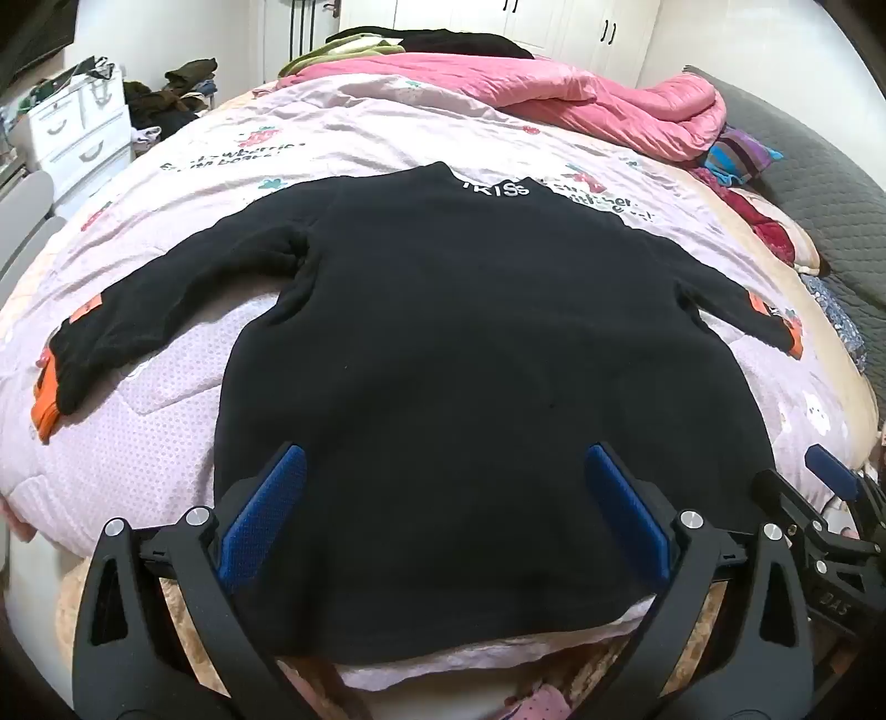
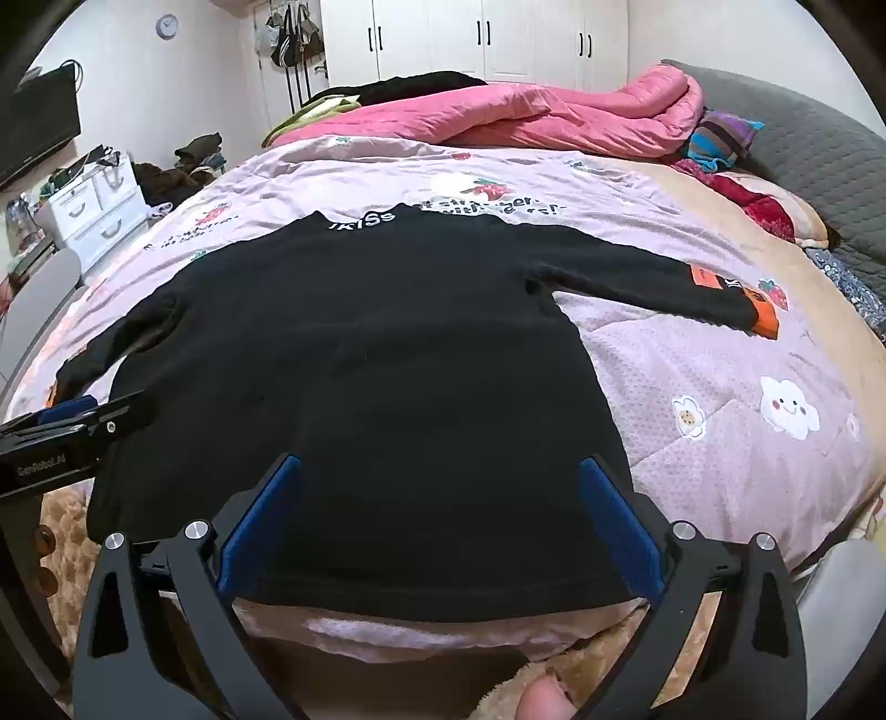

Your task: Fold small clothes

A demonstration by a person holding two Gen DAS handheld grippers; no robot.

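A small black sweater (image 1: 470, 343) with white collar lettering and orange cuffs lies flat, back up, on the pink quilt (image 1: 332, 138), sleeves spread out to both sides. It also shows in the right wrist view (image 2: 360, 354). My left gripper (image 1: 446, 465) is open, its blue pads hovering over the sweater's hem, holding nothing. My right gripper (image 2: 437, 471) is open too, above the hem's right part, empty. The right gripper's tip (image 1: 830, 476) shows at the right edge of the left wrist view; the left gripper (image 2: 66, 421) shows at the left edge of the right wrist view.
A bunched pink duvet (image 1: 554, 88) and dark clothes lie at the bed's far side. Colourful clothes (image 2: 725, 138) and a grey headboard (image 2: 819, 155) are at the right. A white drawer unit (image 1: 77, 127) stands left of the bed. White wardrobes (image 2: 476, 39) line the back wall.
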